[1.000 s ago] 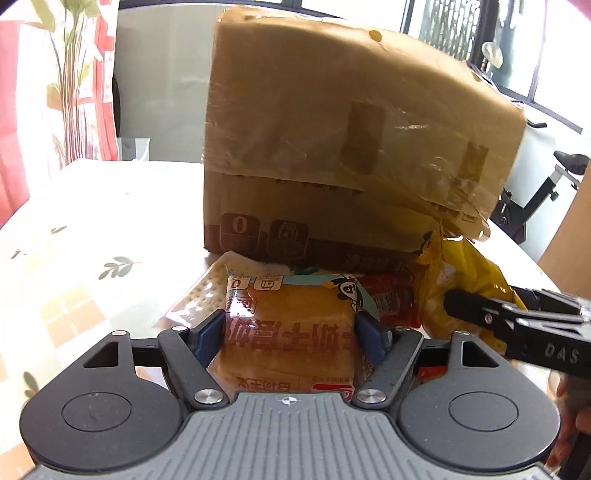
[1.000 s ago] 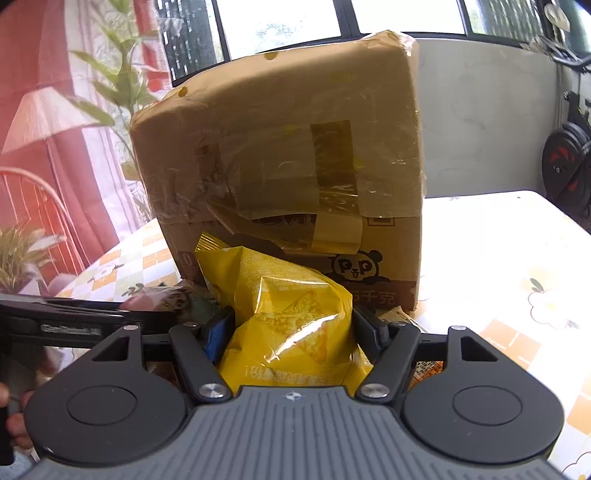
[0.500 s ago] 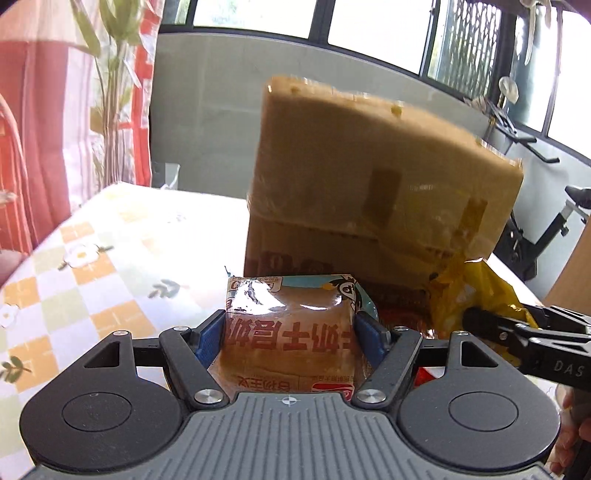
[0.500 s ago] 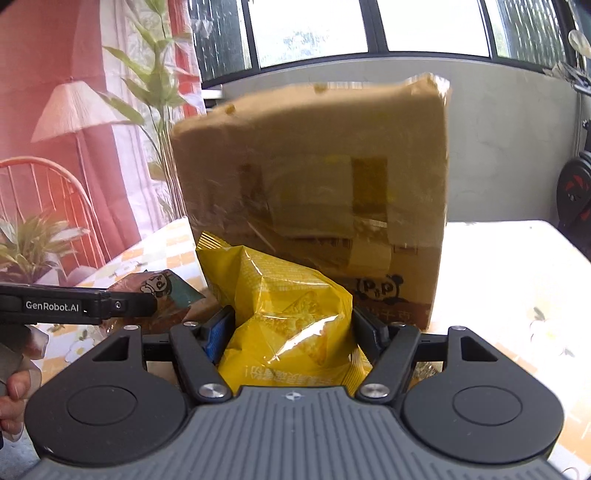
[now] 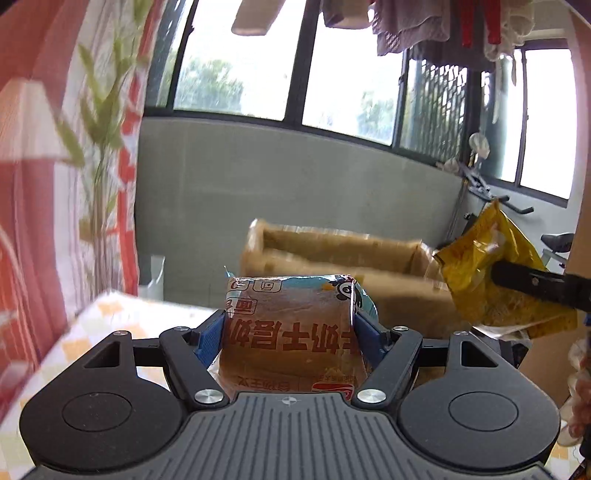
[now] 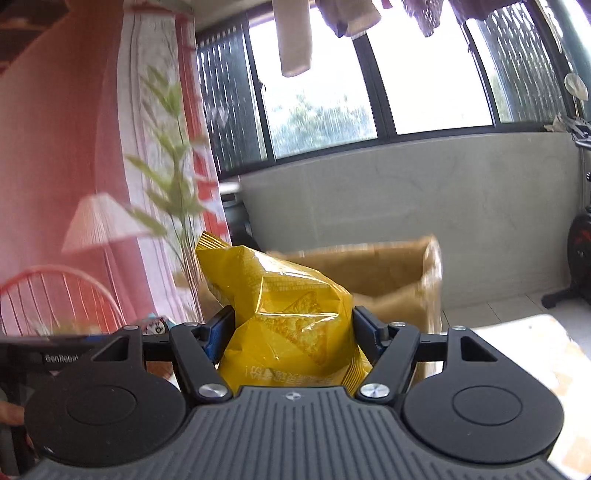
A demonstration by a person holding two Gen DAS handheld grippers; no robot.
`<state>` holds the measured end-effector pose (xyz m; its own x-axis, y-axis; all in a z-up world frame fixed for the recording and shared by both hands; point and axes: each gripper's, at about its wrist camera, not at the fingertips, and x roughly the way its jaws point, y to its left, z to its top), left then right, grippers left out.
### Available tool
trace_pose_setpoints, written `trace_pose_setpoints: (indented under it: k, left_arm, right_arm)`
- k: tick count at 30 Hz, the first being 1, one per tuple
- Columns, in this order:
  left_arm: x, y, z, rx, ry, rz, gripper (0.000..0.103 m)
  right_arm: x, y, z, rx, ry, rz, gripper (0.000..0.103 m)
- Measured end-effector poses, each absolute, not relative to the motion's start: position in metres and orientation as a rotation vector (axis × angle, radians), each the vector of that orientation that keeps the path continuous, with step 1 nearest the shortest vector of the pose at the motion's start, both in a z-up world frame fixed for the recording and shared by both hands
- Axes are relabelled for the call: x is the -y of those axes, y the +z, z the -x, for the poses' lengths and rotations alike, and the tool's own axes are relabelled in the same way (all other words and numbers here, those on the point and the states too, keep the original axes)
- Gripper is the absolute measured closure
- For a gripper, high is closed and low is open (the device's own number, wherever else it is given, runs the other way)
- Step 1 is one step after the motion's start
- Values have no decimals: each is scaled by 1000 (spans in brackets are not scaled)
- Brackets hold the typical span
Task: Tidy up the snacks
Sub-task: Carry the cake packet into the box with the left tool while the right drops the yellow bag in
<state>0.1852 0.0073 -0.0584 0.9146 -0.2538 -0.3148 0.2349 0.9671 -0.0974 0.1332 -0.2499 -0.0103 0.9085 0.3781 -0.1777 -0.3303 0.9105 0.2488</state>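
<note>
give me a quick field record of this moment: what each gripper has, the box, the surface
left gripper: shut on bread pack, brown, red lettering
right gripper: shut on yellow snack bag
cardboard box: open at top, ahead of and below both packs
table: checked floral cloth
both packs: held in the air, near box-top height

A home, probably a balcony room: laundry hangs over the windows, beside a patterned tablecloth, curtain and exercise bike.
</note>
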Motion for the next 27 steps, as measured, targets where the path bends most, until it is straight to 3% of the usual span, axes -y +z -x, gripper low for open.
trace_pose_setpoints:
  k: [6, 15, 27]
  left_arm:
    - [20, -20, -235, -262, -282, 22, 27]
    - [63, -14, -329, -345, -299, 24, 27]
    - [73, -31, -357, -381, -324, -4, 19]
  right_arm:
    - [260, 14, -196, -155, 359, -199, 34]
    - [270, -5, -290, -291, 328, -274, 33]
    - [282, -11, -289, -335, 309, -285, 19]
